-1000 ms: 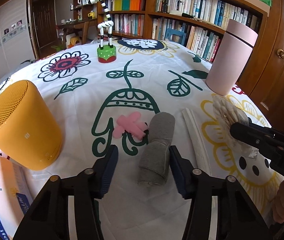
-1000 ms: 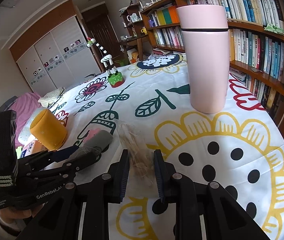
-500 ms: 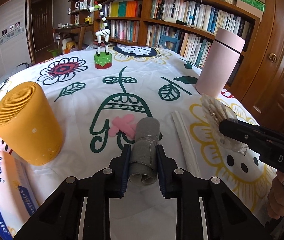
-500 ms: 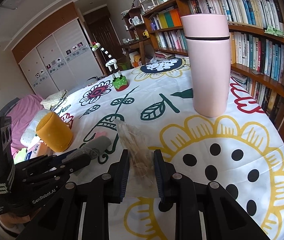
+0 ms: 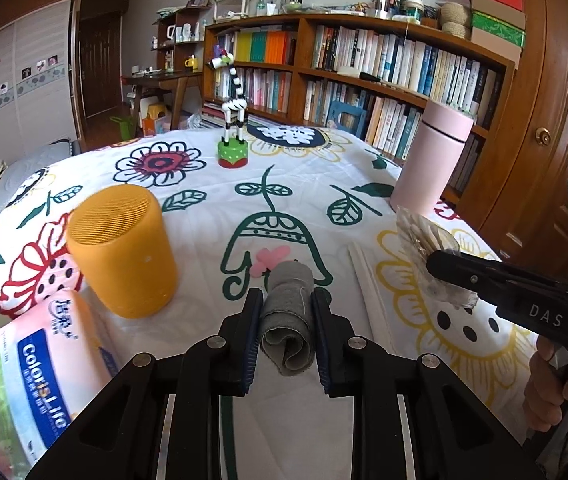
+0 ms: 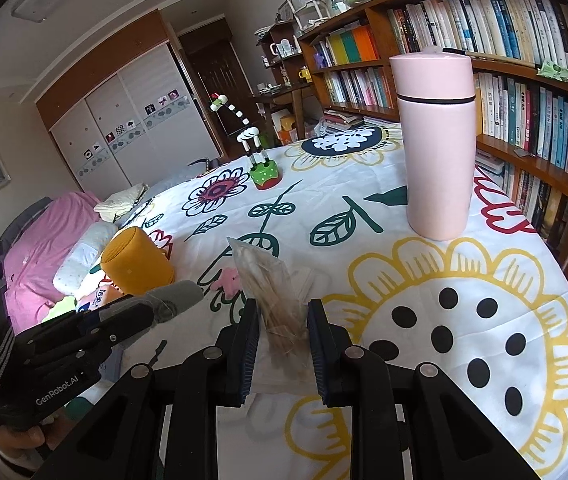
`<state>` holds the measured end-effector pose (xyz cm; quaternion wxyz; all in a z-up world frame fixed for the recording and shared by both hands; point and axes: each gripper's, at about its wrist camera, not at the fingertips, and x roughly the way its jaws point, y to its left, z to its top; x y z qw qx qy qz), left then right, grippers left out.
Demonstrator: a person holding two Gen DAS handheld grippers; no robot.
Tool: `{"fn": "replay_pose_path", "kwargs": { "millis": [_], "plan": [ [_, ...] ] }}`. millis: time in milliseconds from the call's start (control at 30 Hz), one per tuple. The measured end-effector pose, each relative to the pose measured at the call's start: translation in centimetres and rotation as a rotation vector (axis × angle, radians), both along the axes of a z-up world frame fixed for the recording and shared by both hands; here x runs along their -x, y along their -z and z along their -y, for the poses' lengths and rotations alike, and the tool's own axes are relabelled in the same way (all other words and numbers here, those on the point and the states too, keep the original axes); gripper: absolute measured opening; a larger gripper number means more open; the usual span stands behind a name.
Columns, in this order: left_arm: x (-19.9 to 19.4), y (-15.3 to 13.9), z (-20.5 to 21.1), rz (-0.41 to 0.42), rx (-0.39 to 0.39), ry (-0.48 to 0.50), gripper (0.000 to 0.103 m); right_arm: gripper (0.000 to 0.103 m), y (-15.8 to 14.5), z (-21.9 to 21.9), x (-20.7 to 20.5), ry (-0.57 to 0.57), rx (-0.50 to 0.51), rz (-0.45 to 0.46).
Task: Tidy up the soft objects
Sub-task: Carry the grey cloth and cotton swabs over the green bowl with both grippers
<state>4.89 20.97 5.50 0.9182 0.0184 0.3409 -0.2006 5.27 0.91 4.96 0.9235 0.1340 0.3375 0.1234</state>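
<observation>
Left gripper (image 5: 287,330) clamped on a rolled grey cloth (image 5: 287,312), lifted clear of the tablecloth (image 5: 304,184), both pads pressing the roll's sides. Right gripper (image 6: 282,334) closed on a clear plastic bag (image 6: 272,288) of pale strands (contents hard to make out), also raised off the surface. Below: white cloth printed with big flowers, leaves and black dots. Standing on it: a yellow speaker (image 5: 122,248) on the left, a pink flask (image 5: 430,160) upright on the right, a striped zebra toy (image 5: 233,136) on a green base at the far side. Pink tissue pack (image 5: 50,364) just beside the speaker at the near edge. Beyond: a wooden bookshelf (image 5: 364,68) packed with books, a wooden door (image 5: 544,120) right, sliding wardrobe (image 6: 124,128) left.
</observation>
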Motion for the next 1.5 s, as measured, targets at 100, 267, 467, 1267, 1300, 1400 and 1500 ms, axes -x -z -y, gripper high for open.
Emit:
{"fn": "replay_pose_path", "kwargs": {
  "millis": [100, 267, 467, 1267, 1300, 1400, 1500],
  "plan": [
    [0.8, -0.7, -0.9, 0.014, 0.010, -0.014, 0.025, 0.026, -0.4, -0.4, 0.3, -0.011, -0.004, 0.011],
    [2.6, -2.0, -3.0, 0.051, 0.029, -0.050, 0.025, 0.026, -1.0, -1.6, 0.9, -0.042, -0.014, 0.023],
    [4.3, -3.9, -6.2, 0.101, 0.044, -0.101, 0.025, 0.026, -1.5, -3.8, 1.6, -0.096, -0.020, 0.039],
    [9.0, -3.8, -21.7, 0.137, 0.055, -0.426, 0.025, 0.026, -3.5, -16.3, 3.3, -0.376, -0.006, 0.069],
    [9.1, -3.6, -22.1, 0.132, 0.057, -0.436, 0.025, 0.026, -3.6, -16.9, 3.3, -0.389, -0.004, 0.071],
    [9.5, -2.9, -23.5, 0.119, 0.062, -0.462, 0.025, 0.026, -3.7, -19.0, 3.2, -0.429, 0.009, 0.068],
    [9.9, -2.3, -24.6, 0.111, 0.069, -0.485, 0.025, 0.026, -3.6, -21.4, 3.2, -0.474, 0.034, 0.060]
  ]
}}
